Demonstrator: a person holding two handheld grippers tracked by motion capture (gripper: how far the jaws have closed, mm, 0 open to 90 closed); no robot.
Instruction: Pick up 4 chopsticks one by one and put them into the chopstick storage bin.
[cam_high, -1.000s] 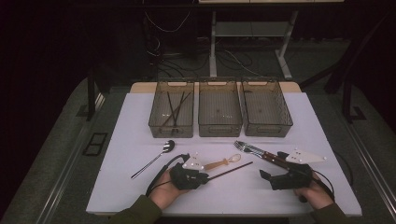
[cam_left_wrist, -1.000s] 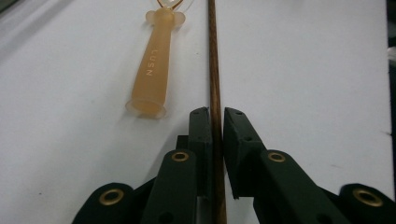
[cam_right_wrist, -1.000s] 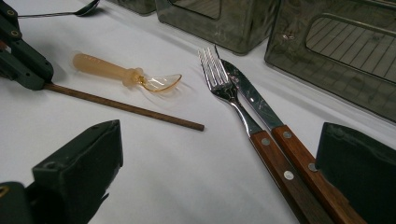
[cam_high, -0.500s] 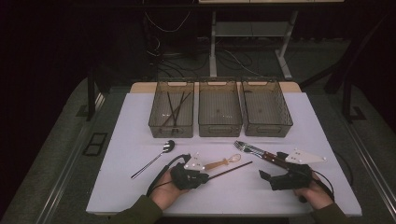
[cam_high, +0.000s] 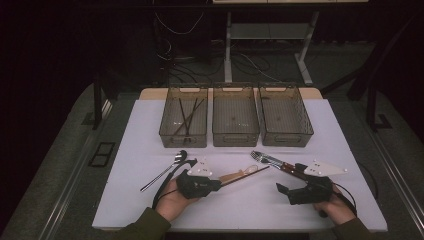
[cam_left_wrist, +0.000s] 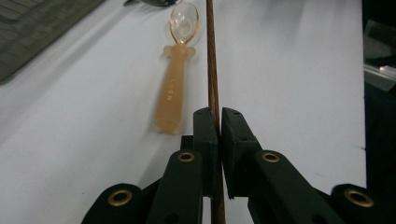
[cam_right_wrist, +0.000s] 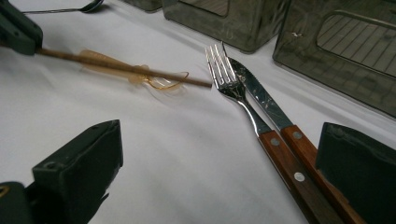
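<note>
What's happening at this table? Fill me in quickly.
A person is sorting cutlery into three bins at the far side of a white table. The left tongs are shut on a brown chopstick that lies beside an amber plastic spoon. The right tongs stand open near a wooden-handled fork and knife that lie side by side. The left bin already holds a few chopsticks; a metal spoon lies on the table.

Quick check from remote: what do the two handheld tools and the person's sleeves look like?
Both tools, left tool and right tool, are black with blocky jaws, brass-coloured rivets, a pale three-cornered plate on top and a trailing black cable. The sleeves are dark olive green.
</note>
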